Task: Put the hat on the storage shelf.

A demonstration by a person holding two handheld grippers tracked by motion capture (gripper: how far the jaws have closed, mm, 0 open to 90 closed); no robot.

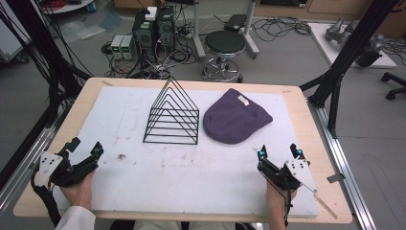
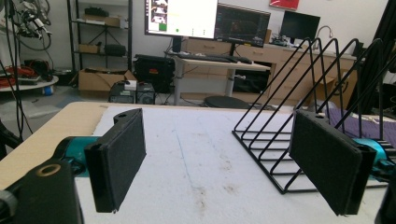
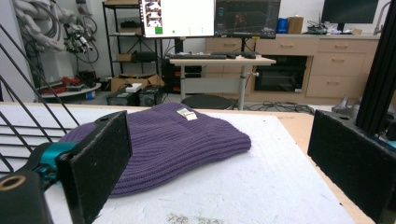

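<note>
A purple knit beanie (image 1: 235, 117) with a small white label lies flat on the white mat, right of centre. Just left of it stands a black wire rack (image 1: 172, 114) with triangular dividers. My left gripper (image 1: 84, 148) rests open near the mat's front left, nothing between its jaws. In the left gripper view the rack (image 2: 299, 116) stands ahead and to the right. My right gripper (image 1: 278, 153) is open at the front right, short of the beanie. The right gripper view has the beanie (image 3: 173, 140) lying ahead and to the left beyond the open jaws.
The white mat (image 1: 191, 167) covers a wooden table (image 1: 306, 120). Black frame posts (image 1: 344, 57) rise at the right and left edges. On the floor beyond the table stand a stool (image 1: 224, 52), computers and cables.
</note>
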